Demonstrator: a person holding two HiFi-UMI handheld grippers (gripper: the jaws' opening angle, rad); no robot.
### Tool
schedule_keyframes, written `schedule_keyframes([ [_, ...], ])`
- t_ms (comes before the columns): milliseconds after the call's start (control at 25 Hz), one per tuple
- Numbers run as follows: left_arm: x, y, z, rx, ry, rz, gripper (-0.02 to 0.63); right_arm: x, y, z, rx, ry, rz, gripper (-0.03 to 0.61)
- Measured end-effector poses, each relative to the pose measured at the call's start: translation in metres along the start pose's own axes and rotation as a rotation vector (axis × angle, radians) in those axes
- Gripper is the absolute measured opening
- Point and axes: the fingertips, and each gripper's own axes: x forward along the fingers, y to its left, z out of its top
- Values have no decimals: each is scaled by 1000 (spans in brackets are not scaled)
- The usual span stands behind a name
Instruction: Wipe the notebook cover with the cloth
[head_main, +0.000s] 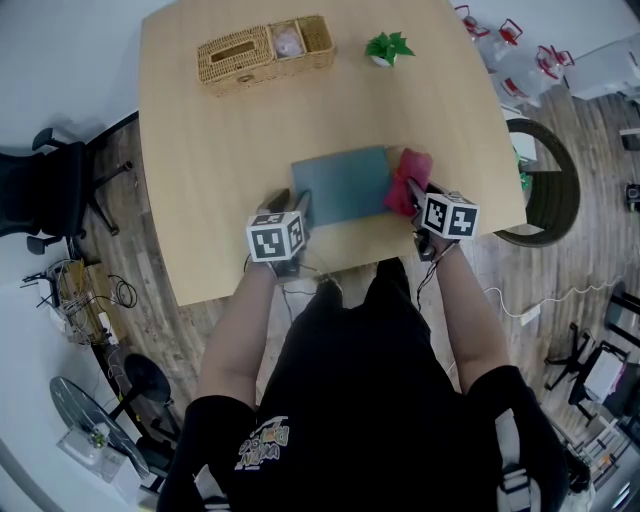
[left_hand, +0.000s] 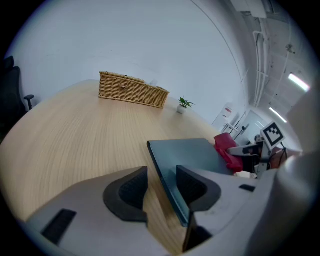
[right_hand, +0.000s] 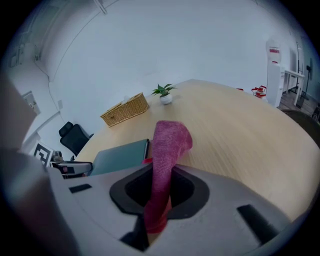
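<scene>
Cloth in hand, notebook cover not yet wiped.
The teal notebook (head_main: 345, 183) lies centre frame in the head view. At its right edge, the pink cloth (right_hand: 169, 145) is clamped in the right gripper (right_hand: 159, 187). The left gripper (left_hand: 161, 187), jaws apart, straddles its left edge. Best to steady that edge, then drag the cloth flat across.

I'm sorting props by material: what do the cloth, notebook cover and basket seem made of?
The cloth looks like soft fuzzy pink fabric, maybe microfibre: napped, limp. The notebook cover is smooth, matte grey-teal, perhaps card or faux leather. The basket is tan woven wicker.
</scene>
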Motion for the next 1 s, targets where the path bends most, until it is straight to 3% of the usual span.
schedule_keyframes([
  [200, 0, 0, 0, -3, 1, -1, 175, -8, 13, 11, 14, -56, 24, 61],
  [520, 1, 0, 0, -6, 1, -5, 175, -1, 96, 4, -21, -49, 201, 61],
  [1000, 0, 0, 0, -13, 5, -10, 172, 20, 214, -66, 45, 131, 464, 63],
])
